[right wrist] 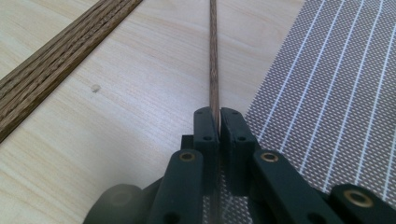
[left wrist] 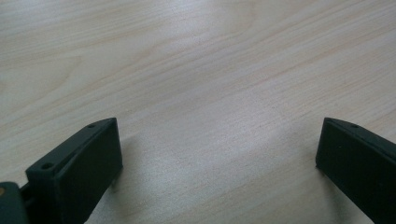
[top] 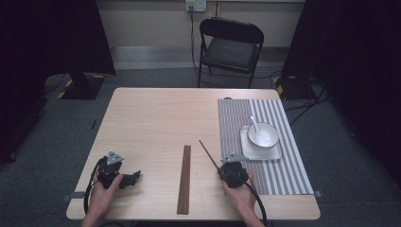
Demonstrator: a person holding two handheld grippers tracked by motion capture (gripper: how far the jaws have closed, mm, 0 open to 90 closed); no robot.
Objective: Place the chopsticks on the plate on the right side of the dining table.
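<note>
- The right gripper has its jaws clamped on a thin dark wooden stick, likely a single chopstick, though the high view is too coarse to be sure.
- The stick slants up and left from the gripper over the pale wooden table, beside the edge of the grey striped placemat.
- A strip of dark wooden sticks lies left of it, apart.
- The left gripper rests near the table's front left, jaws wide apart, nothing between them.
- A white bowl with a spoon stands on the placemat.
</note>
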